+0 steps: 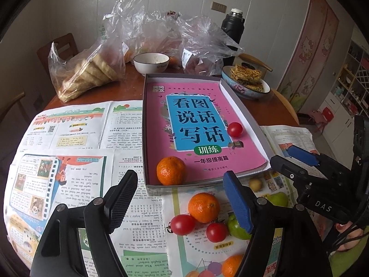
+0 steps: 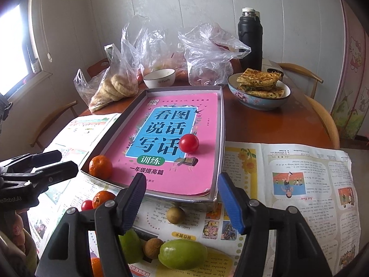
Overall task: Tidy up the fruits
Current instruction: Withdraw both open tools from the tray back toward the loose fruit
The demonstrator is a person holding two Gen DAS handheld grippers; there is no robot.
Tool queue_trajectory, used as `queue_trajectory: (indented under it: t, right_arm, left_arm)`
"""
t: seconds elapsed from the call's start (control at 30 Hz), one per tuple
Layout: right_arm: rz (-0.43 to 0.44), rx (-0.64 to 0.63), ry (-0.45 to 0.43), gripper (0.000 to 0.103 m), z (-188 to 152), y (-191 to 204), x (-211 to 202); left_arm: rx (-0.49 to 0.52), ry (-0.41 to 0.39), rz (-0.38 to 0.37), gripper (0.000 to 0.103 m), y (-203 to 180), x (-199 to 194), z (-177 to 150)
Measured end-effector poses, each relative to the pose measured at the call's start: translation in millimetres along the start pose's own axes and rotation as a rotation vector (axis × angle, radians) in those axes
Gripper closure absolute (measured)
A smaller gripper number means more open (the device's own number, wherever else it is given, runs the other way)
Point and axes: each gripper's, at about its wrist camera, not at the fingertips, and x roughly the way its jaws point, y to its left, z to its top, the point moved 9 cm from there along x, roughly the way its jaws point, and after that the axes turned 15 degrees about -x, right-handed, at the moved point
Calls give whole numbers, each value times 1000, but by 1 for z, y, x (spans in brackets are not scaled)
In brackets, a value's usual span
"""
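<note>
The left wrist view alone shows two cherry tomatoes (image 1: pixel 182 224) beside a tangerine (image 1: pixel 203 207) on the newspaper-covered worktop (image 1: pixel 69 180). The right wrist view alone shows a green fruit (image 2: pixel 182 254) and two small brown fruits (image 2: pixel 175 214) in front of the box.

The left gripper (image 1: pixel 180 198) has its fingers spread wide and holds nothing. The right gripper (image 2: pixel 182 198) has its fingers apart and holds nothing.

The shallow cardboard box (image 2: pixel 221 124) contains a pink book (image 2: pixel 184 106), one tangerine (image 2: pixel 100 166) in its near-left corner and one cherry tomato (image 2: pixel 189 143) on the book cover. A patterned bowl (image 2: pixel 258 101) holds flatbread pieces.
</note>
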Motion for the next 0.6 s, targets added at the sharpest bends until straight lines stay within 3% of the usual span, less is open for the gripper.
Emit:
queue_trajectory:
  t: [0.6]
  right_arm:
    - [1,-14,1,34,-25,4,-22]
  left_arm:
    - [78,43,-33,25,-13,-13,-37]
